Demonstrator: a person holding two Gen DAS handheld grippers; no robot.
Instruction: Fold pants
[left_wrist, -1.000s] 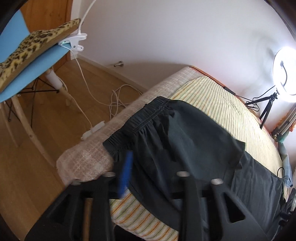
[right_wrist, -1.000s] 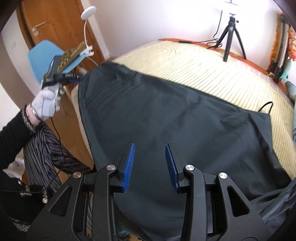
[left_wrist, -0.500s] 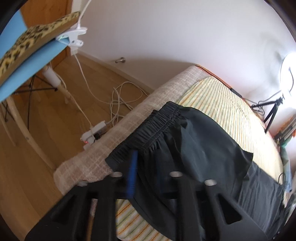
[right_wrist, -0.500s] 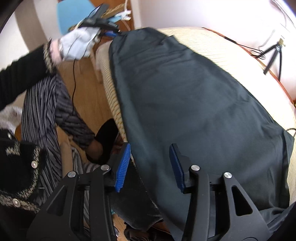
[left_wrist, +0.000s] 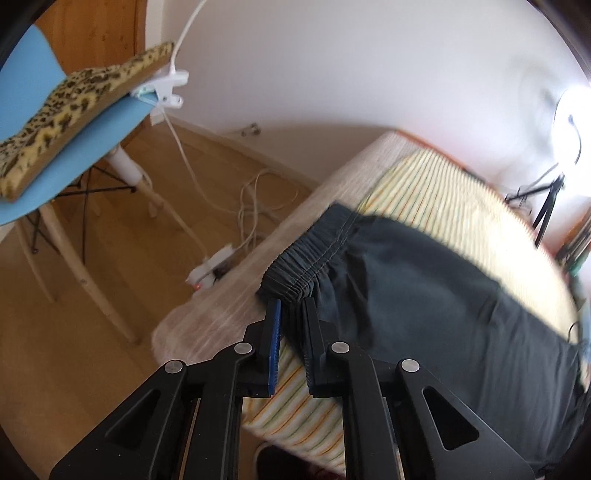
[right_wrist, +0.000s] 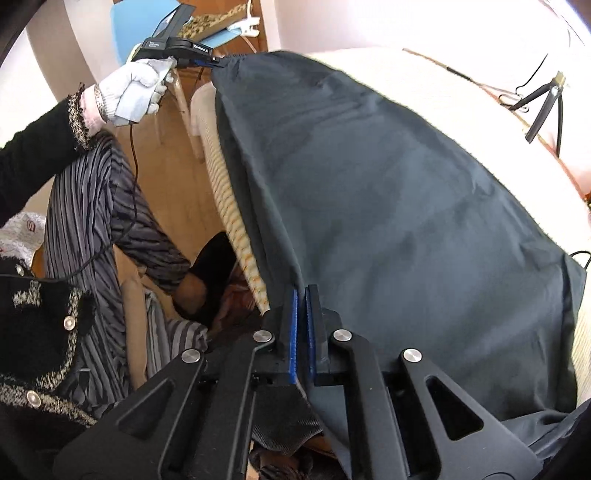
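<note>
Left wrist view: both jaws now clamped on the pants, one at each end of the near edge.

A second ago both jaws stood apart over the cloth; now the left gripper (left_wrist: 291, 314) pinches the gathered waistband (left_wrist: 314, 251) right between its jaws, closing the last bit, and the right gripper (right_wrist: 301, 310) has snapped tight on the pants (right_wrist: 388, 206) at their near edge. Ahead of both jaws the dark pants lie spread across the striped bed (left_wrist: 443, 184). The gloved hand (right_wrist: 136, 92) carries the left gripper at the far corner. With both ends gripped, I'd say the lift and fold-over comes next.
</note>
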